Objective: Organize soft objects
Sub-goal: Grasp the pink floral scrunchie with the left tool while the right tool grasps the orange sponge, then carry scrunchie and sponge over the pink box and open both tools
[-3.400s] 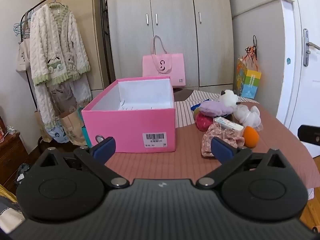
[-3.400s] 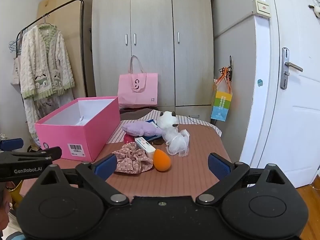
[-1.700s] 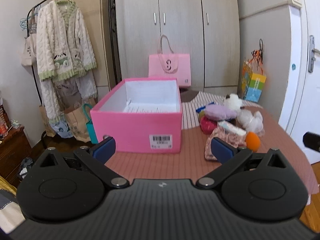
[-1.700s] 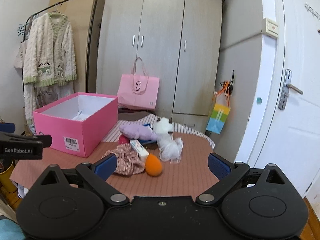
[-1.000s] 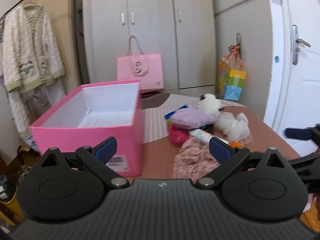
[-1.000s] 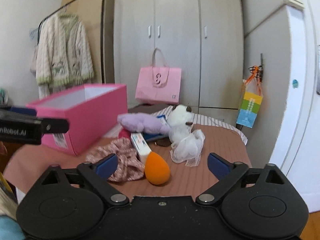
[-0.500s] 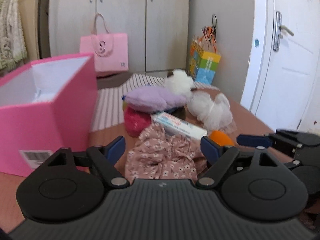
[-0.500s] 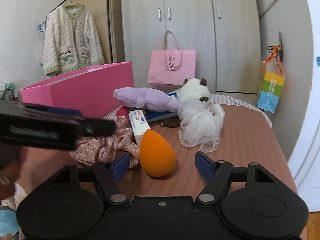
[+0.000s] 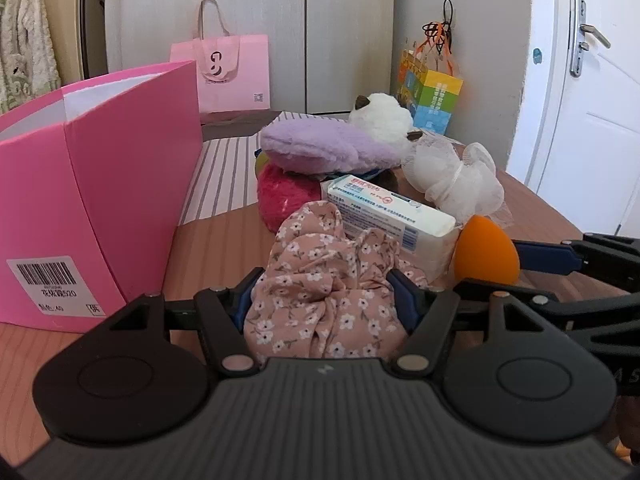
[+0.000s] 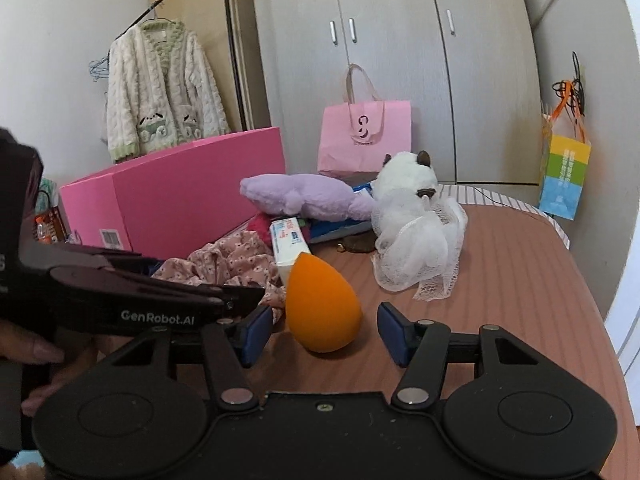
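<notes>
Floral scrunchie (image 9: 324, 300) pressed between our left claw's (image 9: 325, 300) closing jaws, orange sponge (image 10: 322, 306) untouched between our right claw's (image 10: 325, 330) narrowing jaws, both on desk (image 10: 500, 272).

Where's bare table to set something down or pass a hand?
Free: the table right of the mesh pouf, out to its edge, and the strip between the pink box and the floral cloth. Crowded: the pile from cloth and orange sponge back to the plush.

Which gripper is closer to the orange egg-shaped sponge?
Right. The right gripper has the orange sponge between its open fingers; the left gripper is beside it, around the floral cloth.
</notes>
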Motion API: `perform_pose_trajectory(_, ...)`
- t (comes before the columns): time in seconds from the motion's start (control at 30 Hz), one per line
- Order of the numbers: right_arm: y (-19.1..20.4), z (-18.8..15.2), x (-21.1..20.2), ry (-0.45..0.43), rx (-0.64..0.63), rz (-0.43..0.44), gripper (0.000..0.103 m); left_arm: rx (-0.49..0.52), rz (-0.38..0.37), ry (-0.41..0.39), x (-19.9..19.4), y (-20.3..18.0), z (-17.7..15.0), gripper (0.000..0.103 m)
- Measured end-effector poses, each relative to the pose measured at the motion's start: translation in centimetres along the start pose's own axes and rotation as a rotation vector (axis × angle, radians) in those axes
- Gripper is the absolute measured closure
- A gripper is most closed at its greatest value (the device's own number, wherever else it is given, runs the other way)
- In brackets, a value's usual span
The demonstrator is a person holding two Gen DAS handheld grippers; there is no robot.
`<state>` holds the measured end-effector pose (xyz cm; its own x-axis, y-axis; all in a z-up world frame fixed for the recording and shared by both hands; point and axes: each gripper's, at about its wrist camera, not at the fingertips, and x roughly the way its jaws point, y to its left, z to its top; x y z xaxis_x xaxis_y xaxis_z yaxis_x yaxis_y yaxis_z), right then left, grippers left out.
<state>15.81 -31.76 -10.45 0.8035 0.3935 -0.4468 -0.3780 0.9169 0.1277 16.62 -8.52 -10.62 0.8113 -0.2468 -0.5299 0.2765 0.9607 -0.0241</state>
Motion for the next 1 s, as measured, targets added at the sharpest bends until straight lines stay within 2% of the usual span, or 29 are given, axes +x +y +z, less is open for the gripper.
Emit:
perform_pose_trajectory(0.1, 0.0, 0.0, 0.5, 0.014, -0.005, -0.024, 0.041, 0.011, 0.007, 0.003, -0.2, -0.2, 0.0, 0.037)
perform_pose_trajectory(0.23, 0.7, -0.1, 0.9, 0.019, -0.035, -0.023, 0.053, 0.013, 0.007, -0.018, -0.2, -0.1, -0.2, 0.042)
perform_pose_trajectory(0.27, 0.9, -0.1, 1.0, 0.016, -0.043, -0.027, 0.058, 0.011, 0.01, -0.028, -0.4, -0.2, -0.3, 0.05)
perform_pose_trajectory(0.3, 1.1, -0.2, 1.1, 0.014, -0.049, -0.037, 0.059, 0.013, 0.014, -0.041, -0.6, -0.3, -0.5, 0.058)
perform_pose_trajectory(0.33, 1.2, -0.3, 1.1, 0.01, -0.051, -0.047, 0.059, 0.013, 0.009, -0.055, -0.8, -0.4, -0.7, 0.075)
perform_pose_trajectory(0.43, 1.6, -0.6, 0.9, -0.011, -0.046, -0.073, 0.061, 0.008, 0.008, -0.079, -1.3, -0.7, -1.2, 0.083)
perform_pose_trajectory(0.7, 2.4, -1.0, -0.7, -0.065, 0.001, -0.132, 0.061, -0.039, 0.005, -0.085, -2.7, 0.5, -0.9, 0.085)
perform_pose_trajectory(0.83, 3.2, -0.6, -1.2, -0.047, -0.013, -0.156, 0.061, -0.065, -0.008, -0.074, -3.9, 1.4, -0.7, 0.085)
perform_pose_trajectory(1.0, 4.9, -0.3, -2.1, -0.037, -0.016, -0.134, 0.061, -0.099, -0.012, -0.06, -6.3, 3.1, -0.7, 0.085)
